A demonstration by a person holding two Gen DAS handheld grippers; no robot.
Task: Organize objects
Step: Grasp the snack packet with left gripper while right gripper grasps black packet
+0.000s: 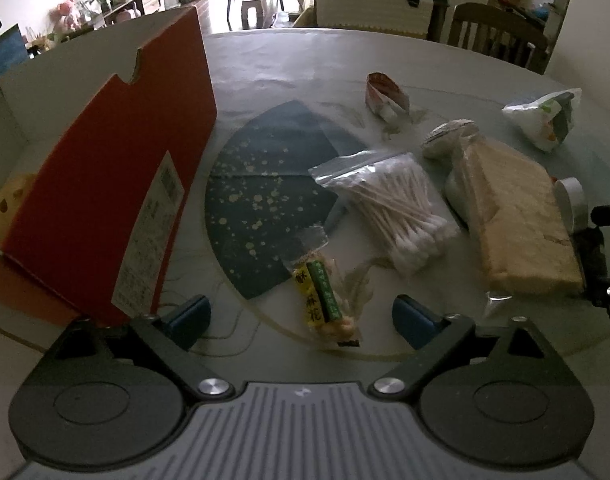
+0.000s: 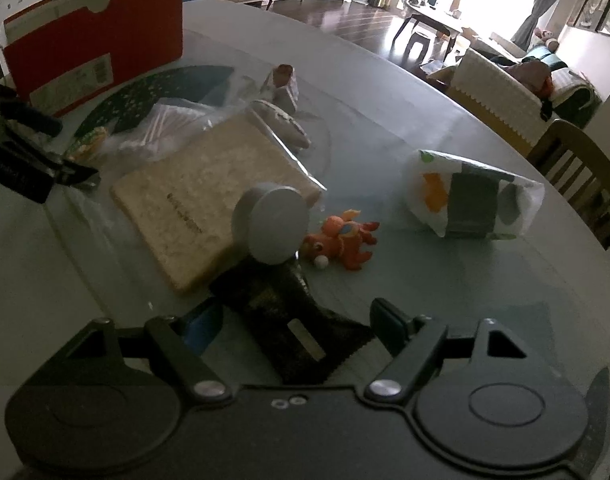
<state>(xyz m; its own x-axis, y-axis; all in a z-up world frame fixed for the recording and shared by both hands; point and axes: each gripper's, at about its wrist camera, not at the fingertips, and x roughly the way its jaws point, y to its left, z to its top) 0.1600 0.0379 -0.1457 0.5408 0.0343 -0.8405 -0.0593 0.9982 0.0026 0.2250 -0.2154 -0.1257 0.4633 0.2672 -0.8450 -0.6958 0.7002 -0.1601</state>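
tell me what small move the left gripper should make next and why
Probably ease the left gripper forward and down, then close on the yellow-green snack packet. Its jaws stand open and empty, and the packet lies flat on the table right between them, nearer than the cotton swab bag. The open red box stands just to the left, a likely place to put it.

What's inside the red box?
Mostly hidden. The left wrist view shows the red box with a yellow spotted item past its near wall. The right wrist view shows only bare inner walls; its floor is covered.
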